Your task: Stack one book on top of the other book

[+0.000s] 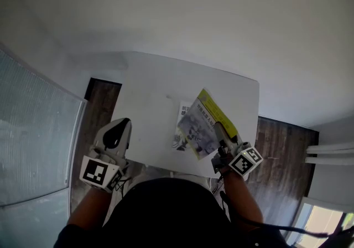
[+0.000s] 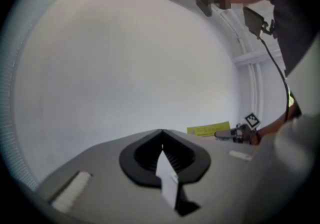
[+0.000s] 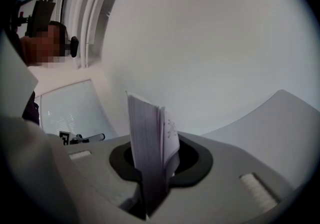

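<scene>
My right gripper clamped the yellow-edged book at centre frame, overlapping the other book on the white table. My left gripper, lower left, was closed and empty.

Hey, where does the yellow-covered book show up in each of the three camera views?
Head view: the yellow book lies tilted, right of centre, gripped at its near end by the right gripper.
Left gripper view: the yellow book is a thin yellow strip, right of centre, beside the right gripper.
Right gripper view: the yellow book stands edge-on at centre, clamped between the jaws.
Shared landmark: the right gripper holding it.
</scene>
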Demonstrator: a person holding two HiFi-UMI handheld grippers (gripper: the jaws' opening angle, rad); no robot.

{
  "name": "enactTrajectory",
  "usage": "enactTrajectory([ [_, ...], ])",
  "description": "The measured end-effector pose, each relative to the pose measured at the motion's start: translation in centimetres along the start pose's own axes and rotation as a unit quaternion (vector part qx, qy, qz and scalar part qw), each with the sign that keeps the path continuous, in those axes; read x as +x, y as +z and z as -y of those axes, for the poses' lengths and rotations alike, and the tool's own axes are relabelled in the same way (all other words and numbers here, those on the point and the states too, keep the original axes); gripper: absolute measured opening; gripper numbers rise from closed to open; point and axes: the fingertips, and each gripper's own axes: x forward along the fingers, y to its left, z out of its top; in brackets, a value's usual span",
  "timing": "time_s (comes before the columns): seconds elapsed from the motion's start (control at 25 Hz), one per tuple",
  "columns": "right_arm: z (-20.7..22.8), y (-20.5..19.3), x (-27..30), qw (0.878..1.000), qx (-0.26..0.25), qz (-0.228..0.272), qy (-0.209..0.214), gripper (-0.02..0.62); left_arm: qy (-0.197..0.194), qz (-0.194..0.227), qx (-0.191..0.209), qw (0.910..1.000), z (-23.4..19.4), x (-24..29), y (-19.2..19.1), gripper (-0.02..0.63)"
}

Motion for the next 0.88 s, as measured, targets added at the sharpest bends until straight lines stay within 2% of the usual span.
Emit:
enactTrajectory([
  [0.2,-1.1,-2.0,2.4,1.0,-0.002,-0.013,0.015,0.081,0.019,0.0,-0.009,0.9998,-2.6,-1.6,-1.6,0.002],
  [0.44,-1.9,-2.9,3.5,0.999,0.007,-0.025,0.031,0.081,0.029,-0.003,-0.021,0.9994,-3.2,-2.3,-1.9,0.003],
  [0.88,-4.0,-5.8,4.1,0.998,0.024,-0.038,0.044,0.083,0.023,-0.009,-0.016,0.9996,-4.1,-3.6,-2.6,0.003],
])
